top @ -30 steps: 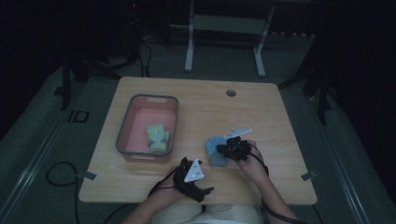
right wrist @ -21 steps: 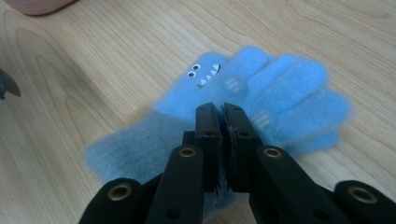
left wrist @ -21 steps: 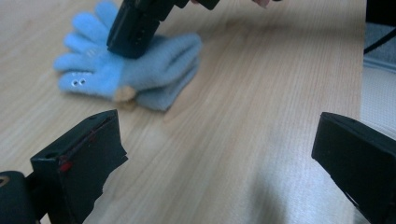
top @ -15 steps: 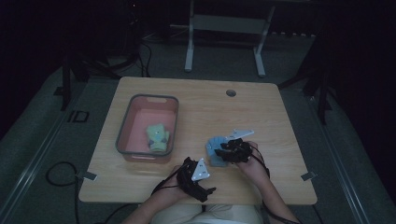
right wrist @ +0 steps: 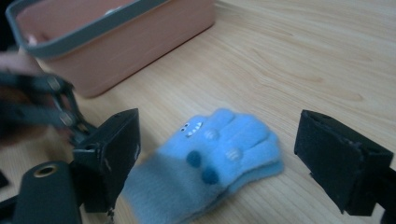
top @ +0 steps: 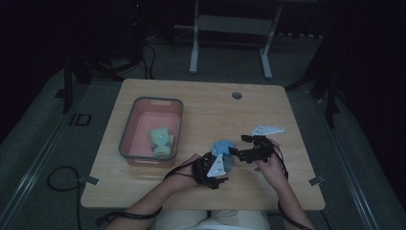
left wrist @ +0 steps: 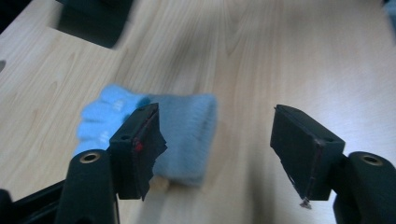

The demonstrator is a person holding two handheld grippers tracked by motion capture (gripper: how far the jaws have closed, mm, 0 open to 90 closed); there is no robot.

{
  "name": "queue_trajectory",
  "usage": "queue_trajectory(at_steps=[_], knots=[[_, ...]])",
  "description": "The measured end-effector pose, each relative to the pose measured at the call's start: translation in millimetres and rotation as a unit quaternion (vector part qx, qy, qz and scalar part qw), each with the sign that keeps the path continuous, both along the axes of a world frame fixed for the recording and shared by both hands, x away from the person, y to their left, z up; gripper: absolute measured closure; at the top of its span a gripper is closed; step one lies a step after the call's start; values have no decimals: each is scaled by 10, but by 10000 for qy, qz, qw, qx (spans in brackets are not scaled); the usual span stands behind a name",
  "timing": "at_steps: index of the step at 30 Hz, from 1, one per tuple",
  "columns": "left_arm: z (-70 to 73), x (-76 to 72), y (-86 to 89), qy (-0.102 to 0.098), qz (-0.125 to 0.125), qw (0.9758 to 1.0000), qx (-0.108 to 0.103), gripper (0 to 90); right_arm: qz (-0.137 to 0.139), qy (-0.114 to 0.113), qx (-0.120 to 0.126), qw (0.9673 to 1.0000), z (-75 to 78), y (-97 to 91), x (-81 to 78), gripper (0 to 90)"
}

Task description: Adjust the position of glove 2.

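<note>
A fuzzy blue glove [top: 223,146] with dark dots lies flat on the wooden table [top: 206,103], near its front. My left gripper [top: 219,163] is just in front of it. In the left gripper view the left gripper [left wrist: 215,126] has just been closing its jaws, but they still stand apart, and the glove [left wrist: 184,135] lies beyond the left jaw, untouched. My right gripper [top: 234,152] is at the glove's right. Its jaws [right wrist: 222,135] have just been opening and are wide, with the glove [right wrist: 219,154] lying loose on the table between them.
A pink bin with a grey rim [top: 128,132] stands on the left half of the table, with a green glove [top: 162,141] inside. Seen from the right gripper, the bin [right wrist: 116,42] is close behind the blue glove. A round hole [top: 236,95] marks the table's far side.
The right gripper has let go of the blue glove and drawn back a little to the right. The left gripper has moved up toward the glove from the front edge.
</note>
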State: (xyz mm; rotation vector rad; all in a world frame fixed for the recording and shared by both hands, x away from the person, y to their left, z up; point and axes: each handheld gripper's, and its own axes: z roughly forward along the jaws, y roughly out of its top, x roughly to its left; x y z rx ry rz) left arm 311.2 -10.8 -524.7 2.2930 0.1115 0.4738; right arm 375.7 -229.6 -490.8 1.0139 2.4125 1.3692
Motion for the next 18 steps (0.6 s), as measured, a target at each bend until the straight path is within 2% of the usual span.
queue_trajectory(at_steps=[1,3,5,6,8,10,11,13,15,16,18], knots=[[-27,74,-58,-106,-114,9996,216,353,-82,167,53,9998,10,-10,31,147],[-53,137,-105,-167,-218,9989,380,371,-127,331,19,9994,23,3,70,134],[-82,190,-146,-122,-258,9985,474,386,-158,316,-89,9993,14,44,98,110],[-99,208,-164,-86,-317,9981,525,386,-153,391,-102,9991,-5,58,124,121],[-123,224,-202,-172,-377,9965,722,386,-259,349,-211,9988,-47,74,162,178],[-136,251,-237,-81,-371,9961,800,386,-412,402,-285,9979,-109,74,217,317],[-136,251,-237,-81,-371,9961,800,387,-412,402,-285,9979,-109,74,217,317],[-161,274,-273,-92,-394,9947,942,395,-650,469,-284,9964,-169,62,272,392],[-174,290,-283,-91,-363,9949,933,434,-759,596,-281,9949,-222,64,315,402],[-179,299,-286,-167,-335,9948,950,462,-818,640,-348,9940,-248,77,326,404],[-187,316,-282,-230,-298,9945,978,565,-860,705,-431,9929,-293,98,321,421]])
